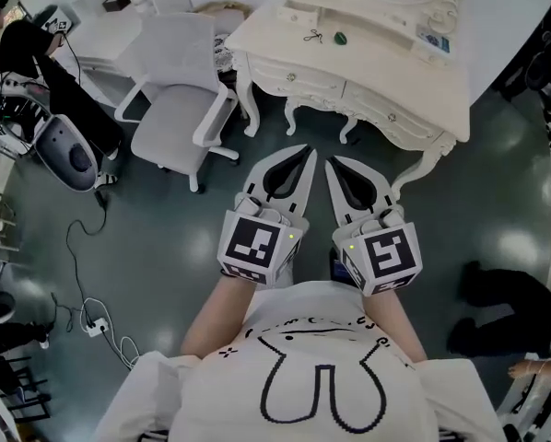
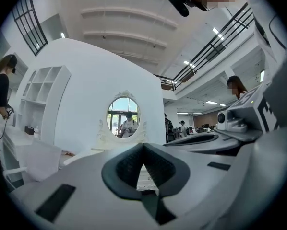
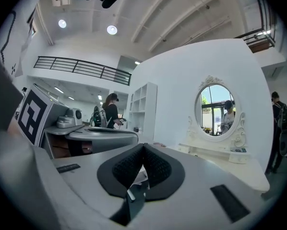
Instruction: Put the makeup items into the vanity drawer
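The white vanity (image 1: 414,81) stands ahead of me with its oval mirror (image 2: 123,118) on top and its two front drawers (image 1: 298,79) closed. On its top lie a small black item (image 1: 312,36), a green round item (image 1: 340,37) and a small box (image 1: 432,37). My left gripper (image 1: 310,148) and right gripper (image 1: 330,163) are held level, side by side, short of the vanity and pointing at it. Both are shut, tips touching, with nothing between them. The left gripper view shows its own closed tips (image 2: 143,145), and the right gripper view does too (image 3: 143,145).
A white office chair (image 1: 174,90) stands left of the vanity. Cables and a power strip (image 1: 96,325) lie on the dark floor at left, near a rounded machine (image 1: 68,155). A person (image 1: 27,44) stands at far left. White shelves (image 3: 143,104) stand beside the vanity.
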Available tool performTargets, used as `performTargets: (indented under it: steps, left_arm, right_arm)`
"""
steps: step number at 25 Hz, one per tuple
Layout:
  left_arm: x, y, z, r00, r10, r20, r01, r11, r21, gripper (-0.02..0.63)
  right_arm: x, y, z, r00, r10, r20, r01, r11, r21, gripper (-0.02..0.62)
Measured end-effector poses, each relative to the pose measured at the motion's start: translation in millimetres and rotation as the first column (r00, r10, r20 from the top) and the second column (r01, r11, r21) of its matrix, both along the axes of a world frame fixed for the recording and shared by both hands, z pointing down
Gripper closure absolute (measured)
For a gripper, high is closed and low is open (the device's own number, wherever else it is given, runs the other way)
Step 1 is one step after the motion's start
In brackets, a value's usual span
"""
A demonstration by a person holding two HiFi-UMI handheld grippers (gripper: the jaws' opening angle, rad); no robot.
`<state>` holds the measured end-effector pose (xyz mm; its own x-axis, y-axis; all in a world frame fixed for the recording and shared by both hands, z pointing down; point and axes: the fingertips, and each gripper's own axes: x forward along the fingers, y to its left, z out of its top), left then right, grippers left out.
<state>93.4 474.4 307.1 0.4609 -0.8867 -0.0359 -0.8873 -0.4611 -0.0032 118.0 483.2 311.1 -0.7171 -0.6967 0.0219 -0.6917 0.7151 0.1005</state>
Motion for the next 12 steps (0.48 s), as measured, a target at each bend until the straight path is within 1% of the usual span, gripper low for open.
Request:
performTargets:
  steps: [2,4,6,9,12]
  left_arm:
    - [-7.8,-23.4,1.8,1.0,0.008,-0.002,-0.008,1.0,-0.006,0.595]
    - [-17.4,-47.6,0.9,1.0,0.015,-0.01,-0.015,1.0,-0.01,0.595]
    - [-27.8,-72.0,0.0,1.0,0.021,-0.019,-0.022,1.0,-0.014,0.595]
    - [-41.3,-105.9,0.5,0.999,0.034,-0.022,-0.035,0.999,-0.024,0.595]
    - [-52.8,-137.5,-1.0,0.998,0.054,-0.017,-0.054,0.998,-0.024,0.595]
  right_arm:
    - [-4.1,-23.5,0.8,1.0,0.02,0.006,-0.02,1.0,-0.008,0.574]
    - [-13.9,-46.8,-0.4,1.0,0.013,0.001,-0.013,1.0,-0.013,0.574]
    - [-26.8,-70.1,-1.1,1.0,0.004,-0.025,-0.004,1.0,-0.011,0.574]
    - [-42.8,-103.3,-2.2,0.998,0.026,-0.057,-0.025,1.0,0.009,0.574]
    - [-57.6,-133.8,-4.1,0.997,0.034,-0.07,-0.032,0.999,0.036,0.574]
